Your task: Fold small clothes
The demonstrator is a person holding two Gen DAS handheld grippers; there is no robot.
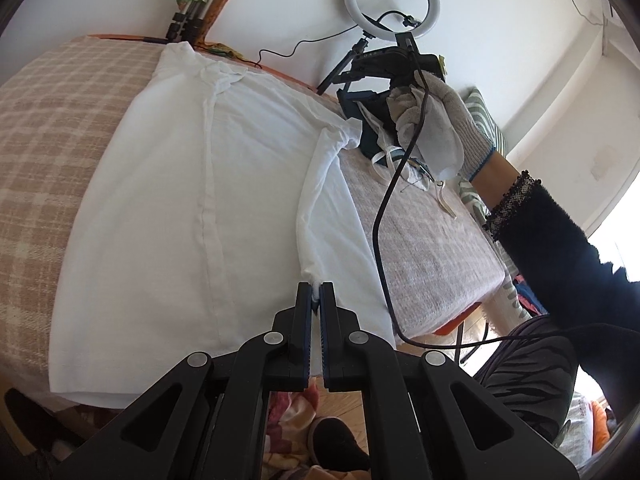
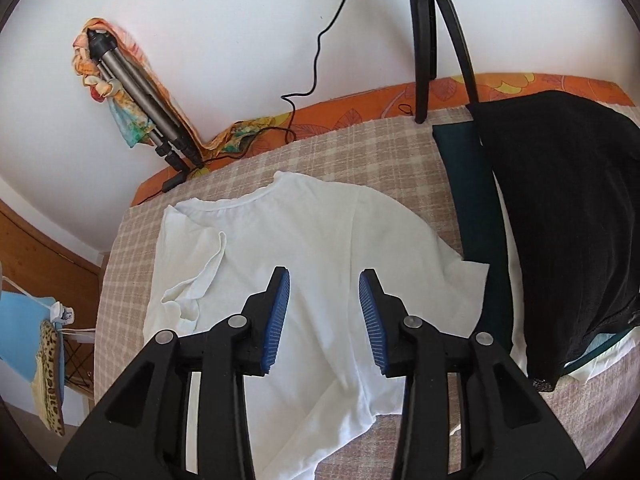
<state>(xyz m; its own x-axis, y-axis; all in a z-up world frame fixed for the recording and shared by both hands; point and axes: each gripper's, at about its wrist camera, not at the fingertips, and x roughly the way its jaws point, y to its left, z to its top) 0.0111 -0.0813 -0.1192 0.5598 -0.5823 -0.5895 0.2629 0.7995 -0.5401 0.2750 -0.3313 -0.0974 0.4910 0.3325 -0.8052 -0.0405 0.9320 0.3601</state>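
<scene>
Left gripper (image 1: 316,294): we pinch the white T-shirt (image 1: 224,184) hem.
Right gripper (image 2: 324,312): ours, jaws apart above it.
Surface: checked bedcover (image 2: 400,148), wall at 12 o'clock.

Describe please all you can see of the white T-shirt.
The T-shirt is plain white, of thin, soft-looking fabric, and lies spread on the checked cover, collar toward the wall. One short sleeve is folded in and wrinkled. The left gripper is shut on its hem edge; the right gripper hovers open above it.
</scene>
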